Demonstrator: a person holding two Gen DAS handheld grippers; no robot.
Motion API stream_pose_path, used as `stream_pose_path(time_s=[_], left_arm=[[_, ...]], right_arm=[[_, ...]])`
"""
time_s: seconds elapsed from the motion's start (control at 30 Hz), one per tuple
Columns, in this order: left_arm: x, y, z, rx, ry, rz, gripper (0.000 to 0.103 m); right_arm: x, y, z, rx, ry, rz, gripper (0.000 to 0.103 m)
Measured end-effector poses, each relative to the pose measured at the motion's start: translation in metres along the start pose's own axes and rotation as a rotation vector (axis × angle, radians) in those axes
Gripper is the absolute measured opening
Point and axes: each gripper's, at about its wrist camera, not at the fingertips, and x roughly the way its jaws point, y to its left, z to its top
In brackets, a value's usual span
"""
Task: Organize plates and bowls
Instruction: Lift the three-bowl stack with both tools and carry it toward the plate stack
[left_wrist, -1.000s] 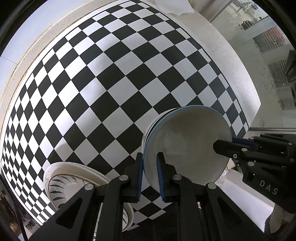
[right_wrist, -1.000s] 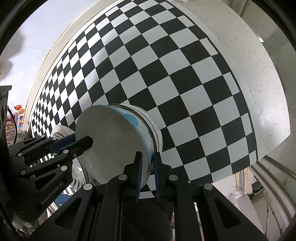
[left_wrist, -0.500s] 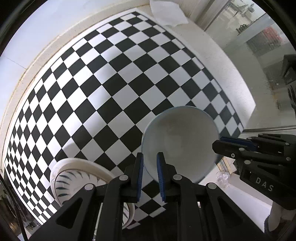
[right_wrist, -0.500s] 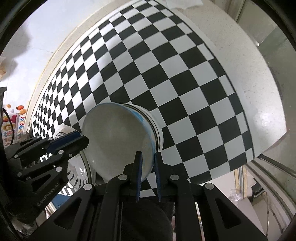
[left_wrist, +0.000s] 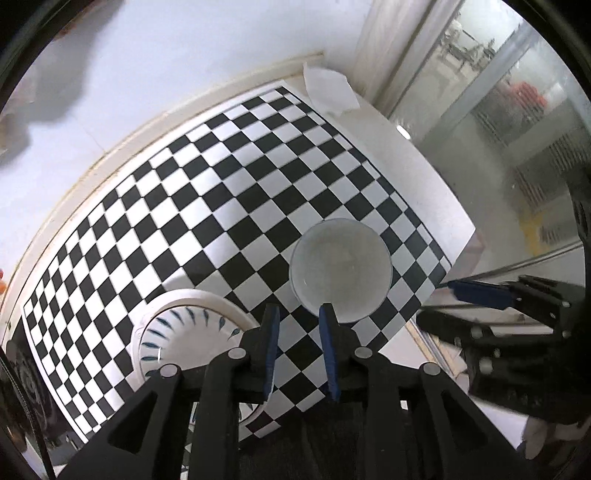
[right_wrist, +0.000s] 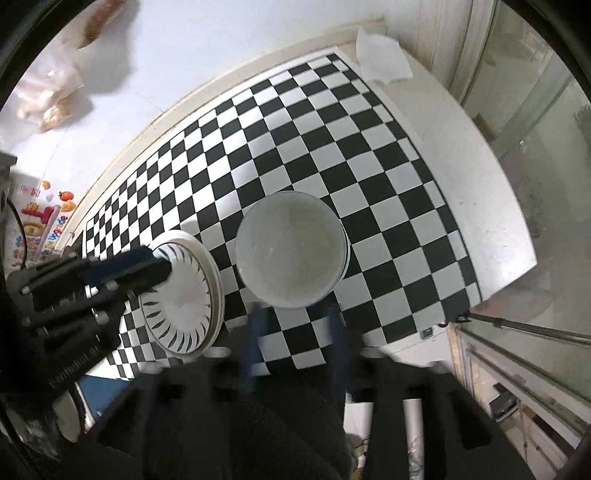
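Observation:
A white bowl (left_wrist: 340, 272) stands upright on the checkered cloth, nested on another bowl whose rim shows in the right wrist view (right_wrist: 291, 248). A stack of white plates with blue leaf marks (left_wrist: 184, 332) lies to its left, also in the right wrist view (right_wrist: 184, 295). My left gripper (left_wrist: 298, 325) is open and empty, above and just short of the bowl's near rim. My right gripper (right_wrist: 293, 325) is open, empty and blurred, near the bowl's front edge. The other gripper shows in each view: the right one (left_wrist: 480, 295), the left one (right_wrist: 122, 269) over the plates.
The checkered cloth (left_wrist: 221, 206) covers a white counter (right_wrist: 461, 155) with its edge close to the right and front. A white paper napkin (left_wrist: 328, 92) lies at the far corner by the wall. A glass partition (left_wrist: 517, 129) stands to the right.
Both grippers have opened and let go of the bowl. The bowl, held tilted before, now rests level on the stack. Both grippers have pulled back and up from it.

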Motion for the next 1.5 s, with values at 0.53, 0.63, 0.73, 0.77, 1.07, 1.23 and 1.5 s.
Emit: stream_pose_path(time_s=[0.53, 0.63, 0.73, 0.77, 1.07, 1.23, 1.5], left_arm=[[-0.063, -0.001, -0.03, -0.038, -0.102, 0.02, 0.02], [-0.07, -0.003, -0.031, -0.033, -0.12, 0.023, 0.02], [-0.073, -0.005, -0.03, -0.03, -0.13, 0.026, 0.02], [-0.072, -0.005, -0.029, -0.032, -0.13, 0.023, 0.02], [-0.005, 0.02, -0.005, -0.174, 0.02, -0.167, 0.02], [0.053, 0.04, 0.015, -0.299, 0.114, -0.249, 0.02], [0.137, 0.054, 0.038, -0.408, 0.261, -0.342, 0.02]], right_arm=[[-0.079, 0.025, -0.035, -0.038, -0.139, -0.078, 0.082], [-0.085, 0.026, -0.036, -0.039, -0.151, -0.085, 0.082], [-0.086, 0.026, -0.037, -0.032, -0.15, -0.079, 0.082], [-0.086, 0.026, -0.036, -0.03, -0.149, -0.077, 0.082], [-0.057, -0.003, -0.02, 0.056, -0.137, -0.031, 0.088], [-0.011, -0.037, -0.002, 0.151, -0.097, 0.027, 0.088], [0.087, -0.093, 0.022, 0.31, 0.027, 0.194, 0.088]])
